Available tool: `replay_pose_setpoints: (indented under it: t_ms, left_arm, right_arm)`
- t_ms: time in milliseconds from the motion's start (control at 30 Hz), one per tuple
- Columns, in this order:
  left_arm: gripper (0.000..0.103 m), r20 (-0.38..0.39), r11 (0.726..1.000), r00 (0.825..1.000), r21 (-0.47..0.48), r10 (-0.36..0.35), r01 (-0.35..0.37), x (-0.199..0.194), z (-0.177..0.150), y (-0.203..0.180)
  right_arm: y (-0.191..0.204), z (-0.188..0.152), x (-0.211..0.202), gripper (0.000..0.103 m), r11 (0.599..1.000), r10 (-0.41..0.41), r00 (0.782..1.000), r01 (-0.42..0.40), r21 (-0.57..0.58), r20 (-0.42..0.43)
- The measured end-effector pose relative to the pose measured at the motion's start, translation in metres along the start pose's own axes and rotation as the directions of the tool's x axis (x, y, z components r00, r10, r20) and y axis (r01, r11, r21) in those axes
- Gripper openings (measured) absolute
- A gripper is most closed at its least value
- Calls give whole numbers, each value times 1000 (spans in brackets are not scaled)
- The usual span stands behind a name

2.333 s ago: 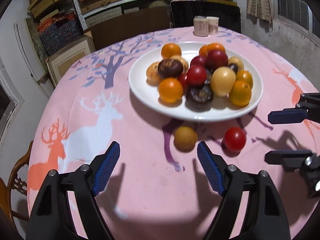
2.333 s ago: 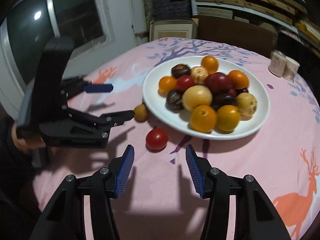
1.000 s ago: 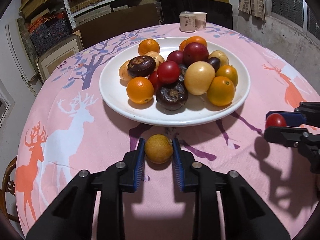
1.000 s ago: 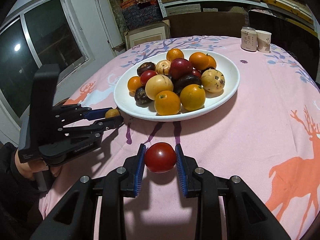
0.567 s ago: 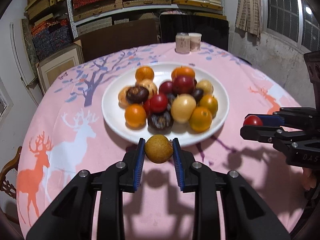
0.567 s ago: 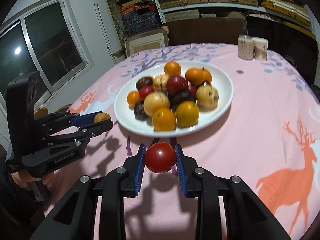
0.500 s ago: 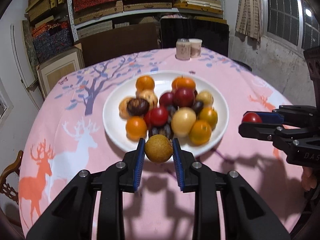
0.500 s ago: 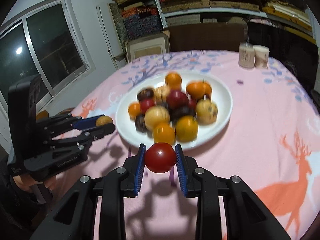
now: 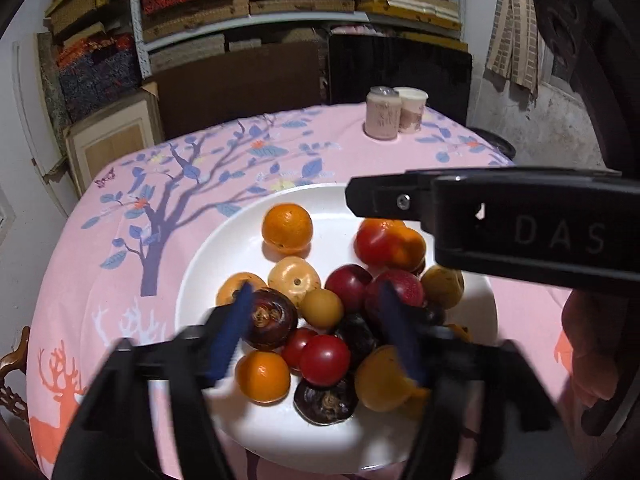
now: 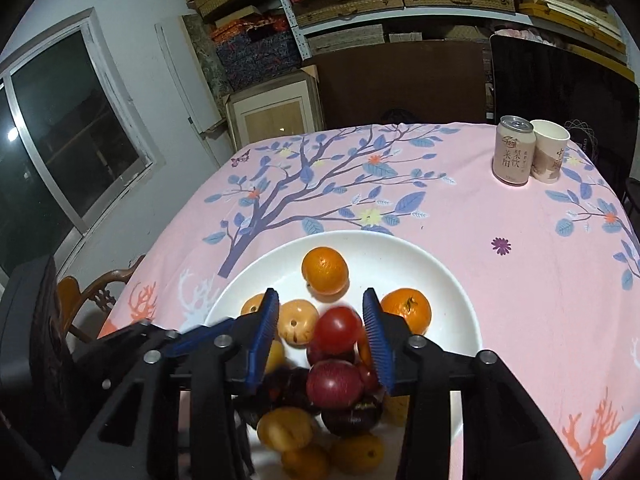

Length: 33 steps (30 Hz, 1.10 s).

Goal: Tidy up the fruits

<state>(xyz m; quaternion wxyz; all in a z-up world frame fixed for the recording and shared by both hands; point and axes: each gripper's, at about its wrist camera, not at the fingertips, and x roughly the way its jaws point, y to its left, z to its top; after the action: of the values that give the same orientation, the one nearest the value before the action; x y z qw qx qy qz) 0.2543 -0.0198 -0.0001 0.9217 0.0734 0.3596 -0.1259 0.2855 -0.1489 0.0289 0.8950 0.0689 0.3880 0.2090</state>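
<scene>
- step in hand: release of fruit onto the white plate (image 10: 448, 280). i judge both carried pieces are being deposited on the pile.
- left gripper (image 9: 320, 328): jaws spread wide, gripping nothing. the small tan fruit (image 9: 322, 308) lies between the blue pads, clear of both, resting among the piled fruit.
- right gripper (image 10: 320, 340): jaws parted. the red tomato (image 10: 338, 330) sits between them, above the red apple (image 10: 335, 384); i cannot tell whether it touches the right pad. it looks blurred, so it may be dropping.
- location: both grippers hang over the plate, the right crossing above the left in the left wrist view.
- next move: i would lift each gripper straight up, jaws apart, avoiding the stacked fruit and the other tool.
- risk: round fruit may roll off the heap toward the plate rim.
- the can (image 10: 514, 150) and cup (image 10: 550, 152) stand well apart at the far table edge.
</scene>
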Motion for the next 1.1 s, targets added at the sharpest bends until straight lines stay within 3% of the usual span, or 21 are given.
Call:
replay_pose_setpoints:
  t_ms: [33,100,167,233,433,600,733,1000,1100]
  left_arm:
    - [85,22,1000,1000,-6,4,-4,-4,-2,1]
    - [88,28,1000,1000,-11,14,-13,-11,-8,4]
    - [93,12,1000,1000,-15,9,-9,-20,-19,6]
    - [98,4,1000,1000,-24,16,-16,-32,-32,7]
    - [98,-48,995,999,-98,-4,-1,-71,-77,8]
    - [98,15,990,1000,-140,-3,5,-125,-106,-7]
    - [98,67,991,998,-129,-16,25,-165,-119,-26]
    - [98,146,990,986,-122,83,-65,-226,-135,-53]
    - [98,191,976,964,-149,183,-156,-245,-139,-54]
  right_arm:
    - [0,-3,-4,44,1000,5,1000,-5,-3,10]
    - [-1,-13,-13,48,1000,-2,1000,2,-4,24]
    - [-4,-26,-25,57,1000,0,1000,0,8,26]
    - [-5,-47,-41,72,1000,-10,1000,9,17,30]
    - [10,-111,-90,99,998,-68,996,68,-7,53]
    - [16,-157,-135,99,995,-101,986,97,34,131]
    - [22,-177,-157,99,991,-133,983,129,36,130]
    - [28,-202,-199,99,987,-162,968,160,22,193]
    - [30,-208,-206,99,986,-163,966,164,12,201]
